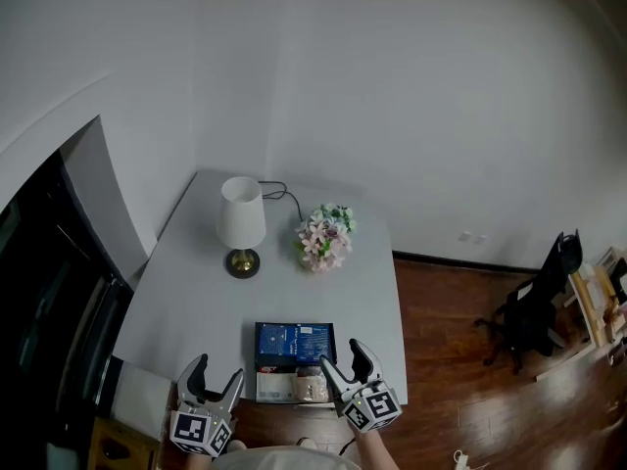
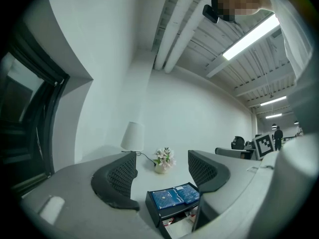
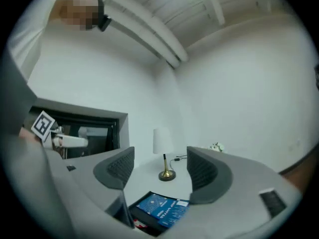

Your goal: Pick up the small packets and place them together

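At the table's near edge stands a black box [image 1: 260, 346] with blue packets [image 1: 294, 341] on its top level and small white and tan packets [image 1: 297, 388] in its lower front part. My left gripper [image 1: 216, 370] hovers open just left of the box. My right gripper [image 1: 343, 357] hangs open at the box's right front corner. The left gripper view has open jaws [image 2: 162, 171] with nothing between them, and the blue packets [image 2: 174, 197] below. In the right gripper view the jaws [image 3: 159, 166] also stand open and empty above the blue packets [image 3: 162, 208].
On the grey table [image 1: 176, 292], a white-shaded lamp [image 1: 241, 225] with a brass base stands at the back, its cord running to the wall. A vase of flowers [image 1: 325, 235] is beside it. Wooden floor and an office chair [image 1: 534, 306] lie to the right.
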The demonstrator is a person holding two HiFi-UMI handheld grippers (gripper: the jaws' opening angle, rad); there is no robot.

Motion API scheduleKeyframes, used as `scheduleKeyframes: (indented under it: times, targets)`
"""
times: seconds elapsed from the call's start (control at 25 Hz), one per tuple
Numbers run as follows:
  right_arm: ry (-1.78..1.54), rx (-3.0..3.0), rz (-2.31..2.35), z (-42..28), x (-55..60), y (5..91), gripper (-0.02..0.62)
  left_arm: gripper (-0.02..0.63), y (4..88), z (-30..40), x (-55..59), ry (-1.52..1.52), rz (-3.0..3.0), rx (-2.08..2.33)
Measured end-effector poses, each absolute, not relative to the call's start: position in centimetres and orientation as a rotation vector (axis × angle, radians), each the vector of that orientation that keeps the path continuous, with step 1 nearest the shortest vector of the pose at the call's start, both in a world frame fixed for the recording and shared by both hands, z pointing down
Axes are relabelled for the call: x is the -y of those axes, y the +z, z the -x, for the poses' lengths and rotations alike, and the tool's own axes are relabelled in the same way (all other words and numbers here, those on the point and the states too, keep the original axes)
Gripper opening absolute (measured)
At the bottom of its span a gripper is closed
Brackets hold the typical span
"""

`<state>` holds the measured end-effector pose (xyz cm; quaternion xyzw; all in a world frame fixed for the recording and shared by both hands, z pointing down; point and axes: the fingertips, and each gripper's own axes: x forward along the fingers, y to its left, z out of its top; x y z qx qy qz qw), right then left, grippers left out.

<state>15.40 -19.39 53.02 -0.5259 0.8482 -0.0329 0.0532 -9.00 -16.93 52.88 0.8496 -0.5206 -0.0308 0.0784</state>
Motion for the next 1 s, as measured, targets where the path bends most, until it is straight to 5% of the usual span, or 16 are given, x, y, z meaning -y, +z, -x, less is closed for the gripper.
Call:
scheduleKeyframes:
  times: [1.0]
  targets:
    - [0.03, -2.777, 1.568, -13.7, 17.1, 53.9, 0.342, 0.31, 52.8, 5.0, 16.6, -0.04, -2.627, 1.479]
